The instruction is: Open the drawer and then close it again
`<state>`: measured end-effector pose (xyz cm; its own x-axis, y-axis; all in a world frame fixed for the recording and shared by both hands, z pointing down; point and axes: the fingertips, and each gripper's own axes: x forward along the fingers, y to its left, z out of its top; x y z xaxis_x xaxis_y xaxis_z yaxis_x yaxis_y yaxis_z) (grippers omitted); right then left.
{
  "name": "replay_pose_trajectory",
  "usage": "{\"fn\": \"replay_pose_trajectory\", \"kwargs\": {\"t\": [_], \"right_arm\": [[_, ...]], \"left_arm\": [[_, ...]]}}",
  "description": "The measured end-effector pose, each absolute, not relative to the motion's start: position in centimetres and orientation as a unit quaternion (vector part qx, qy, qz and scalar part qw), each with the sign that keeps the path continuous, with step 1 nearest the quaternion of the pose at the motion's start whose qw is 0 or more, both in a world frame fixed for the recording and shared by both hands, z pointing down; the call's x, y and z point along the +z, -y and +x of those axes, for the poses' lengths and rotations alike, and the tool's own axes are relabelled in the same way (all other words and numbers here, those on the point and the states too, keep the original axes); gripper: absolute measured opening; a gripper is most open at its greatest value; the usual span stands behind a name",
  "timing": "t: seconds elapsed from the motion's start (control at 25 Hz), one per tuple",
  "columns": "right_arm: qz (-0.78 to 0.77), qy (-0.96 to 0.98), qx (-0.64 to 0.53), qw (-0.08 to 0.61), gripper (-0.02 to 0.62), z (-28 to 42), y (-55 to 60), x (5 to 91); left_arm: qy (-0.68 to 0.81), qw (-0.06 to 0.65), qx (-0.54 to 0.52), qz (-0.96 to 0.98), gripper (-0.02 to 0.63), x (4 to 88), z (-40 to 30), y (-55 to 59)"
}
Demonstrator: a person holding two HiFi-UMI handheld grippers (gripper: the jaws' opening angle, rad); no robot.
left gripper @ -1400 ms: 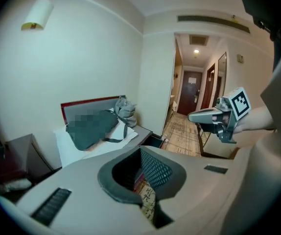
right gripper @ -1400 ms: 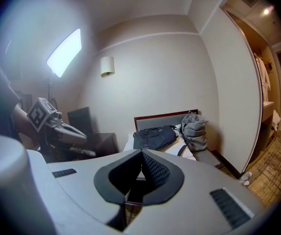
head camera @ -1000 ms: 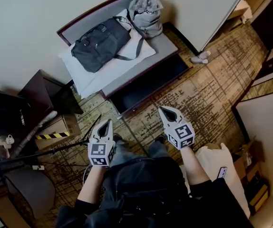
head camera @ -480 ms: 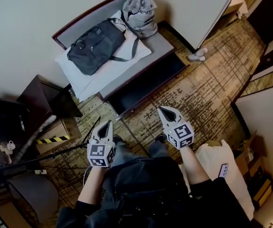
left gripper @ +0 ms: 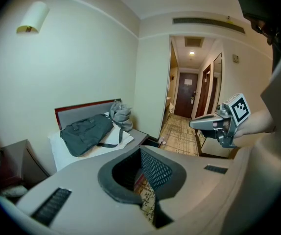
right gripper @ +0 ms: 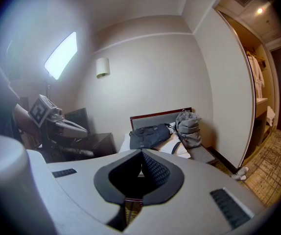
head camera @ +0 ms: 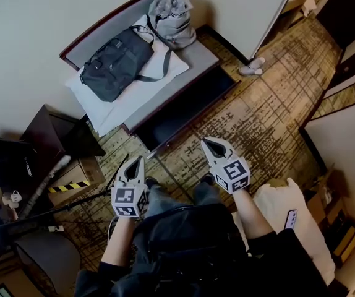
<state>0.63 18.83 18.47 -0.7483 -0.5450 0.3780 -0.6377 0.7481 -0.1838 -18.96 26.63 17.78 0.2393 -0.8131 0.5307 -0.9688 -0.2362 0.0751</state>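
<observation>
Left gripper (head camera: pixel 134 163) and right gripper (head camera: pixel 211 146): fingers pressed together, empty. Drawer (head camera: pixel 183 107) lies ahead, well apart, lengthwise under the bench (head camera: pixel 205 54); right gripper nearer.

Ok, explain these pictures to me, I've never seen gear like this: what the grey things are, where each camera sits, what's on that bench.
No robot here: a person holds a two-jaw gripper in each hand, the left gripper and the right gripper. The top-down picture comes from a camera on the person's head; the other two come from cameras riding on each gripper, looking along its jaws. Both grippers are shut and hold nothing. Ahead, a low bench stands against the wall, carrying a white pillow, a dark duffel bag and a grey backpack.
</observation>
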Motion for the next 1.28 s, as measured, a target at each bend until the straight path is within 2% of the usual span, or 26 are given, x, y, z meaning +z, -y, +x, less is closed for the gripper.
{"fn": "replay_pose_trajectory", "kwargs": {"t": [0.32,0.64,1.0,1.08,1.28], "right_arm": [[0.308,0.923,0.161,0.163,0.0,3.4,-18.3,20.1],[0.302,0.913,0.193,0.194,0.0,2.4,-19.2,24.9],[0.275,0.894,0.235,0.264,0.0,-1.6,-21.7,35.5],[0.275,0.888,0.239,0.282,0.034,-2.6,-22.0,38.5],[0.293,0.868,0.224,0.332,0.049,-3.8,-22.5,47.1]], "left_arm": [[0.585,0.198,0.215,0.756,0.0,18.7,-15.7,-26.4],[0.549,0.209,0.247,0.771,0.0,22.0,-14.9,-26.5],[0.513,0.204,0.266,0.79,0.0,25.7,-15.4,-25.2],[0.508,0.206,0.269,0.792,0.0,27.0,-15.7,-24.8],[0.505,0.239,0.269,0.784,0.0,31.8,-15.5,-24.9]]}}
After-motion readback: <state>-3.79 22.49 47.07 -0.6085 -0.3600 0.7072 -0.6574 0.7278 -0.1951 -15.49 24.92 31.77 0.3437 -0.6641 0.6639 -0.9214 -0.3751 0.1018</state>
